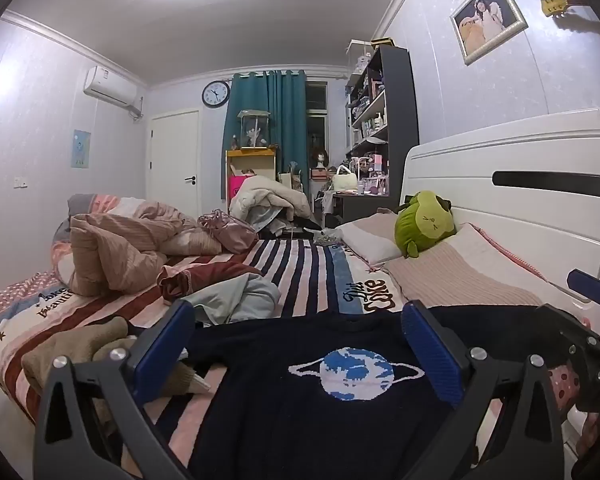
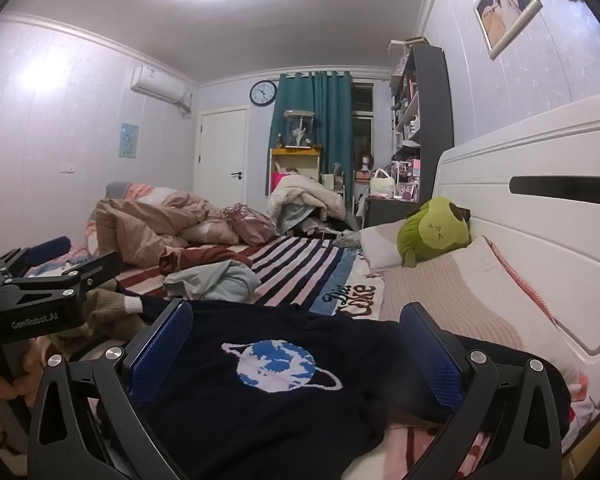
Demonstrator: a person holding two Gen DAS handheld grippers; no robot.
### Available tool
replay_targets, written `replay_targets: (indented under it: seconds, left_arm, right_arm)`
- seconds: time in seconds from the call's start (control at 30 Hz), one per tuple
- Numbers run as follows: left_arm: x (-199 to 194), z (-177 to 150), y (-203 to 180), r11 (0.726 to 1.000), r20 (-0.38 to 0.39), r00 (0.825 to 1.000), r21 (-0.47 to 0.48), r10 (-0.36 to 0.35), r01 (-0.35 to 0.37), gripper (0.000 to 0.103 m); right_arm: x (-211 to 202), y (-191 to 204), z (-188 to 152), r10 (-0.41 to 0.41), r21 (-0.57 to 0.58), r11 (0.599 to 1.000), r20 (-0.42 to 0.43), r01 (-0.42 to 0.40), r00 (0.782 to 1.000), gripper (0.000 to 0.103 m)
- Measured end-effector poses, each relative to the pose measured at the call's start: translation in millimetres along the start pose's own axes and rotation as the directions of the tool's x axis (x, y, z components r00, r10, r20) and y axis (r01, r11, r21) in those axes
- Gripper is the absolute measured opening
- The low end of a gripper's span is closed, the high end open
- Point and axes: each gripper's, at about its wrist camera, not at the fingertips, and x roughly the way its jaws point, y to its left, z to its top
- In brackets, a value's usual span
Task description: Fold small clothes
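Navy knit sweater (image 1: 300, 408) with a blue planet motif lies spread flat on the striped bedsheet (image 1: 300, 268), both grippers over it with fingers spread and nothing between them.

Relative to the sweater: the left gripper (image 1: 296, 344) hangs above its chest with the planet between the blue pads, and the right gripper (image 2: 296, 344) sits over the side nearer the white headboard (image 2: 540, 208). Beyond the collar lie a crumpled pale-blue garment (image 1: 240, 292) and a dark red one (image 1: 204, 276). An olive-brown garment (image 1: 76, 352) lies just beside the sleeve on the side away from the headboard. Toward the headboard a green plush toy (image 1: 424, 224) rests on the pillows (image 1: 452, 272).
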Motion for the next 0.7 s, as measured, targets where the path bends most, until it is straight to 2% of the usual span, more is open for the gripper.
replay_targets:
  seconds: [0.7]
  left_arm:
    - [-0.1,0.0,0.0,1.0,0.004,1.0,-0.002,0.001,-0.001,0.102]
  right_arm:
    - [-0.1,0.1,0.3,-0.001,0.001,1.0,-0.001,0.001,1.0,0.103]
